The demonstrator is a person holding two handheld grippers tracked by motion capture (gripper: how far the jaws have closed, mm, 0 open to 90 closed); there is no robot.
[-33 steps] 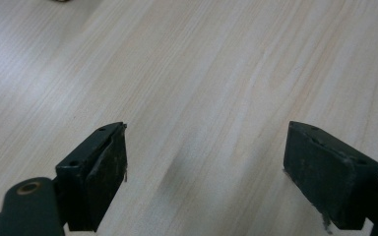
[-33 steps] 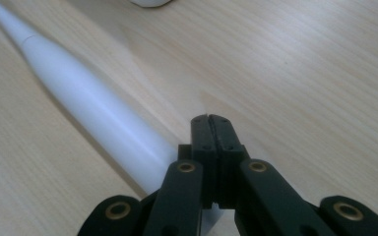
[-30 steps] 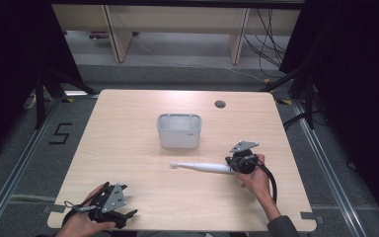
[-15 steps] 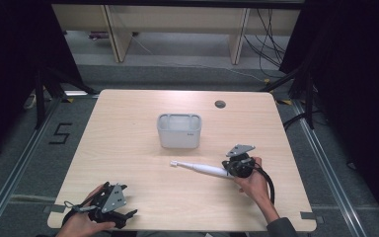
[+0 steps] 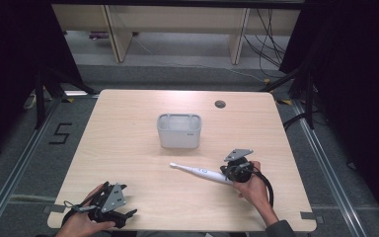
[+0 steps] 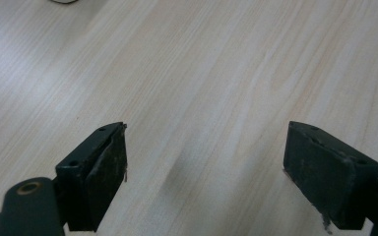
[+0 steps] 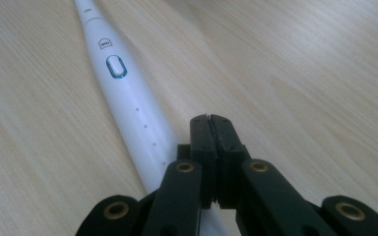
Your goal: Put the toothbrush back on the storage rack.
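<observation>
The electric toothbrush [image 5: 201, 172] lies flat on the wooden table [image 5: 128, 148], right of centre in the lower half of the high view, its thin head end pointing toward the upper left and its thick handle end running under the right gripper [image 5: 233, 170]. In the right gripper view the jaws are pressed fully together with nothing between them, and the toothbrush [image 7: 128, 110] passes just to their left, close beside or beneath them; whether it actually touches the linkage cannot be settled from this angle. The left gripper [image 5: 109, 203] rests at the lower left of the high view, well apart from the toothbrush, and its own view shows the jaws spread wide over bare wood. A grey holder [image 5: 179, 131] stands upright just above the toothbrush in the high view. Judgement: the toothbrush is a stiff, smooth plastic body, moderately light, round and inclined to roll or slip between flat pads. The best hold is across the thick handle below the button [image 7: 116, 66], not the slender neck, which gives little purchase and may flex.
</observation>
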